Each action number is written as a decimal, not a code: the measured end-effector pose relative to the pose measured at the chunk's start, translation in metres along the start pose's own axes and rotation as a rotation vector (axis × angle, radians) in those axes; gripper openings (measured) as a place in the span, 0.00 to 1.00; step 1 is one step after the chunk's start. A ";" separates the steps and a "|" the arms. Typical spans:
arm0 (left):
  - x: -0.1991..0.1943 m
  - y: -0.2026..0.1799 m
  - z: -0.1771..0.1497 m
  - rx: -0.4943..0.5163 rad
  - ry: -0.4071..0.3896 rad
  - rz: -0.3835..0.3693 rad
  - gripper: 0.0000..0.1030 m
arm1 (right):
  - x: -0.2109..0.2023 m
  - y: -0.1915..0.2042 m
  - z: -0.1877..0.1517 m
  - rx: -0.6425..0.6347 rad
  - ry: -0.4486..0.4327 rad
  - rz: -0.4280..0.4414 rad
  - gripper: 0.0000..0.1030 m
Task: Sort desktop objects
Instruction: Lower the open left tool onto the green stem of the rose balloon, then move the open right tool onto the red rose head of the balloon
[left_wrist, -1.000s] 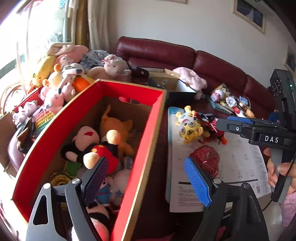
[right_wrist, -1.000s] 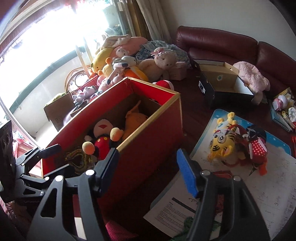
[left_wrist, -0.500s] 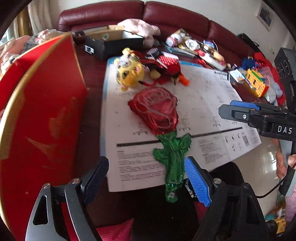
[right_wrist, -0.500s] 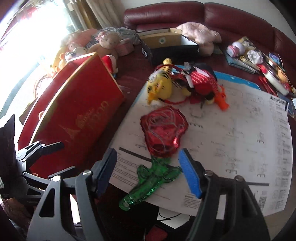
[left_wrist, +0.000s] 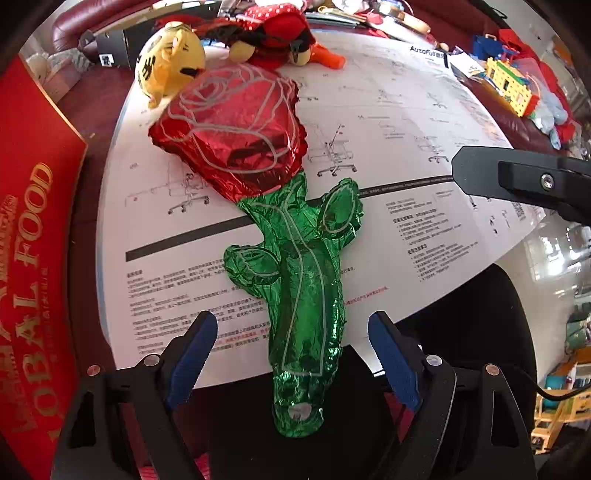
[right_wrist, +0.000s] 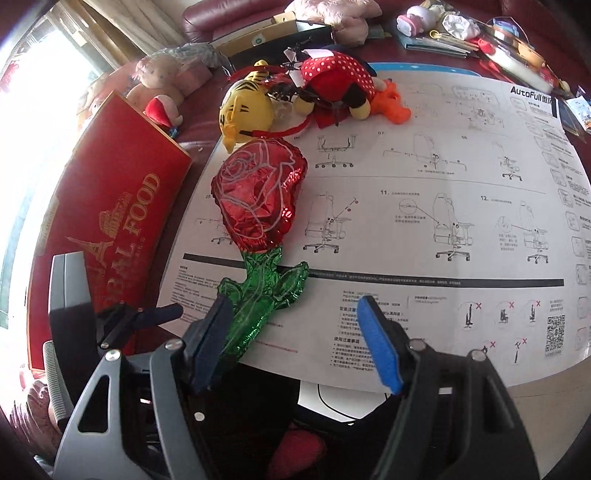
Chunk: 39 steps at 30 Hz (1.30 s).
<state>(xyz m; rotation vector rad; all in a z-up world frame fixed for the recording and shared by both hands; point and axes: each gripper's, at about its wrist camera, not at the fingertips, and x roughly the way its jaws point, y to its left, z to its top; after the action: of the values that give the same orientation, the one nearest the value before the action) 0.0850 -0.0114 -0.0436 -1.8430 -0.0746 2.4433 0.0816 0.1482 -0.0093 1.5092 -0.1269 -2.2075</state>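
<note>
Foil, crinkled and shiny: a rose balloon (left_wrist: 255, 206) lies flat in the middle of my left-wrist frame, red bloom at upper centre, green stem and two rounded leaves running down toward me. My left tongs (left_wrist: 291, 358) stand wide apart, ribbed blue pads (left_wrist: 393, 360) on either side of the stem's lower end, touching nothing. The stem's tip hangs off the near edge of a big white instruction sheet (left_wrist: 424, 122) printed with chair diagrams. At top centre a soft yellow tiger plush (left_wrist: 168, 62) sits against the bloom, with a red polka-dot plush (left_wrist: 280, 33) beside it. Along the left edge runs a glossy red box (left_wrist: 33, 229) with gold lettering.

In the right-wrist frame, my right tongs (right_wrist: 303, 343) are also spread apart and empty, low at the bottom centre. The dark left pad (right_wrist: 210, 343) overlaps the balloon's stem in this view; I cannot tell whether it touches. The blue right pad hovers over the paper, clear of the balloon.
</note>
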 end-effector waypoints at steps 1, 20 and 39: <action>0.003 0.000 0.001 -0.001 0.005 0.002 0.82 | 0.004 -0.001 0.000 0.005 0.006 0.002 0.68; 0.019 0.049 0.005 -0.103 0.010 0.050 0.82 | 0.052 0.005 0.017 0.006 0.100 -0.002 0.68; 0.026 0.086 0.001 -0.094 -0.045 0.026 0.82 | 0.095 0.008 0.099 0.034 0.085 0.005 0.77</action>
<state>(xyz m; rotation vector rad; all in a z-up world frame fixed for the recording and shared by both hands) 0.0742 -0.0943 -0.0760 -1.8376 -0.1724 2.5408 -0.0324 0.0836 -0.0491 1.6163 -0.1411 -2.1441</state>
